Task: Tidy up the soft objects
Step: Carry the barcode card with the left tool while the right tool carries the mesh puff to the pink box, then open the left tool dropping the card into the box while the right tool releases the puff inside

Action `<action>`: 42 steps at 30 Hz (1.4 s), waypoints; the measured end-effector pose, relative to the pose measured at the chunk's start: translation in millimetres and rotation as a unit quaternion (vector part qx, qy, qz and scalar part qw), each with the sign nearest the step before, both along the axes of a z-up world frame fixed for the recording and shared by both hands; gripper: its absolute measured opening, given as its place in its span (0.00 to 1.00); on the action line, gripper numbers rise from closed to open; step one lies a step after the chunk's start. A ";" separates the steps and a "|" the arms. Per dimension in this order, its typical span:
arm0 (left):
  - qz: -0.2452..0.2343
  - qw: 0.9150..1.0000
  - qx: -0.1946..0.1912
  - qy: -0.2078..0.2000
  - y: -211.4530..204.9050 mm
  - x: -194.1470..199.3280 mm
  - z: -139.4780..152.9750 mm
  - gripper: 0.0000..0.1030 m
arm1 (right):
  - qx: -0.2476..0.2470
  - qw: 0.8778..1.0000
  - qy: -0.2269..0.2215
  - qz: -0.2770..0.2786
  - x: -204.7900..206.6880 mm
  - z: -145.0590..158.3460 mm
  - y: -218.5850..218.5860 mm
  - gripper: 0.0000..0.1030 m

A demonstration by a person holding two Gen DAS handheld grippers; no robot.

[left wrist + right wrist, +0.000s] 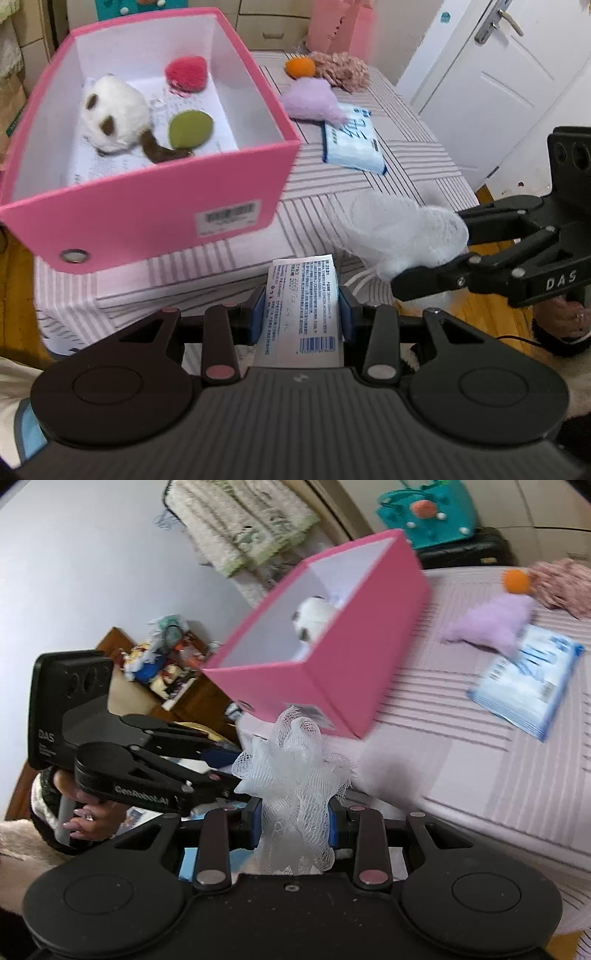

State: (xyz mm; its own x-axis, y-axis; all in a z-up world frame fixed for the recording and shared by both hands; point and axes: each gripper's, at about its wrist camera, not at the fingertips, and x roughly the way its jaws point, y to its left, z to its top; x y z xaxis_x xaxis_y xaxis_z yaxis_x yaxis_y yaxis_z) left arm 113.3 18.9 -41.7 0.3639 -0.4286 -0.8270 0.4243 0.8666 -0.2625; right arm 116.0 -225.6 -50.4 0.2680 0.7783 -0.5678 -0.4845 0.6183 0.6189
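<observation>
My left gripper (301, 314) is shut on a white tissue pack (301, 295) held near the table's front edge. My right gripper (295, 821) is shut on a white mesh bath puff (295, 771); the puff also shows in the left wrist view (399, 229), at the right. The pink box (147, 210) stands on the striped table (388, 162) and holds a white and brown plush (114, 114), a red pom (186, 74) and a green pad (190, 129). A purple plush (314, 99), an orange ball (300, 67) and a pinkish fluffy item (343, 68) lie behind the box.
A blue and white tissue pack (354, 144) lies flat on the table right of the box. A white door (498, 74) is at the far right. Wooden floor (491, 314) shows beside the table. A cluttered low stand (162, 664) sits left of the table.
</observation>
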 end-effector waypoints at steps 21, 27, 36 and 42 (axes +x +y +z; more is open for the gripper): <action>0.043 0.986 -0.049 -0.154 66.6 46.2 98.3 0.38 | 0.017 0.990 -0.143 0.004 75.2 111.0 64.8 0.37; 0.068 0.976 -0.077 -0.193 79.3 91.7 105.8 0.38 | -0.030 0.975 -0.215 -0.046 105.3 124.7 69.7 0.39; 0.101 0.978 -0.074 -0.169 80.4 165.4 68.3 0.38 | -0.127 0.965 -0.220 -0.060 177.9 86.6 93.4 0.39; 0.143 0.982 -0.047 -0.114 86.7 223.8 36.9 0.38 | -0.179 0.957 -0.227 -0.017 203.9 64.0 122.1 0.39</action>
